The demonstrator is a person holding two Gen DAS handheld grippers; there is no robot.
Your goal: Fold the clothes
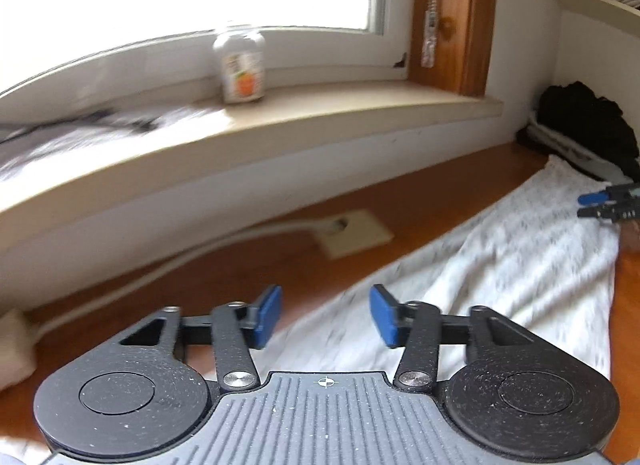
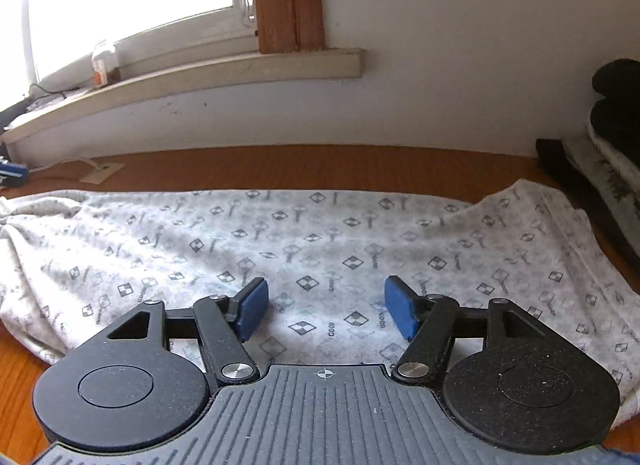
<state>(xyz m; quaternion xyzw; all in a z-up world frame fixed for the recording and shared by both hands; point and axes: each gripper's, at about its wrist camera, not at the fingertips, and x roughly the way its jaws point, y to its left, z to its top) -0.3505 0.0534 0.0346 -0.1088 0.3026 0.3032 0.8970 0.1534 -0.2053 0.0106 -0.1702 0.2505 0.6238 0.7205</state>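
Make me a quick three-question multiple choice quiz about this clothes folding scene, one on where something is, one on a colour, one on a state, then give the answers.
1. Where does the small bottle with the orange label stand?
A. On the windowsill
B. On the garment
C. On the bookshelf

2. What colour are the gripper pads?
A. Red
B. Blue
C. Green

3. How does the patterned garment lie?
A. Folded into a small square
B. Hanging from the windowsill
C. Spread out on the wooden surface

Answers:
1 A: the bottle sits on the windowsill by the window.
2 B: the pads on the right gripper are blue, as on the left gripper.
3 C: the patterned garment lies spread across the wooden surface, held by neither gripper.
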